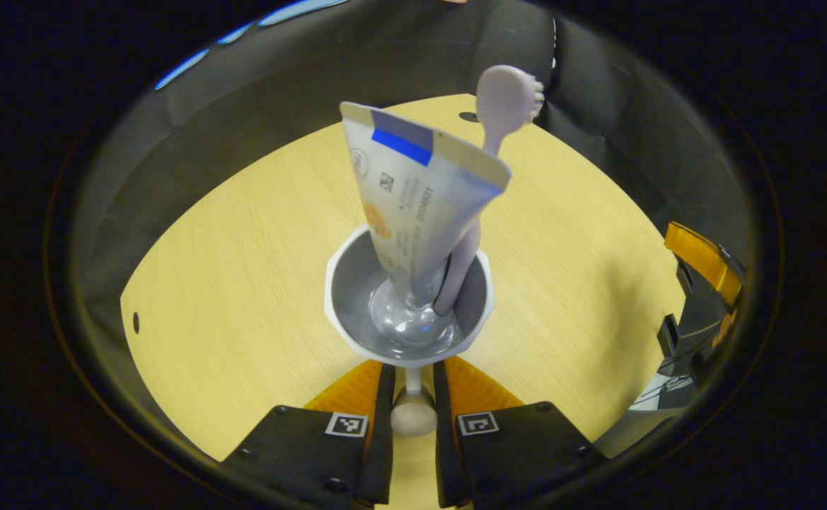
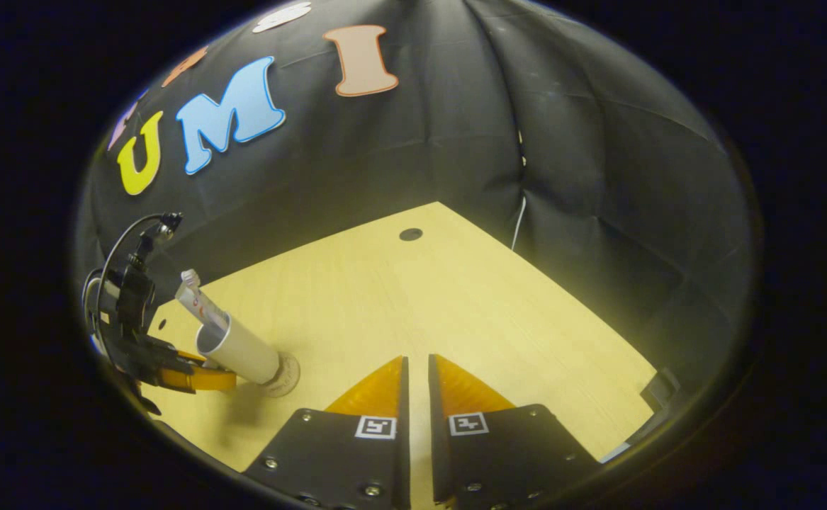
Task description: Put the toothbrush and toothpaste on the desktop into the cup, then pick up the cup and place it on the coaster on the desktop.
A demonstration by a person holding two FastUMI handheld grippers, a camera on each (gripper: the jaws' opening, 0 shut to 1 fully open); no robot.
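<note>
The left tongs have two black blocks at the near end, each with a small square black-and-white marker and dark round screws. The right tongs look the same, with one square marker on each block and several screws. In the right gripper view, the left tongs carry a black body and curved black cables.

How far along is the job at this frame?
Done: toothpaste and toothbrush stand in the cup. In hand: the left gripper grips the cup's handle, the cup sitting on the coaster. Left: release. The right gripper hangs idle over the desk.
</note>
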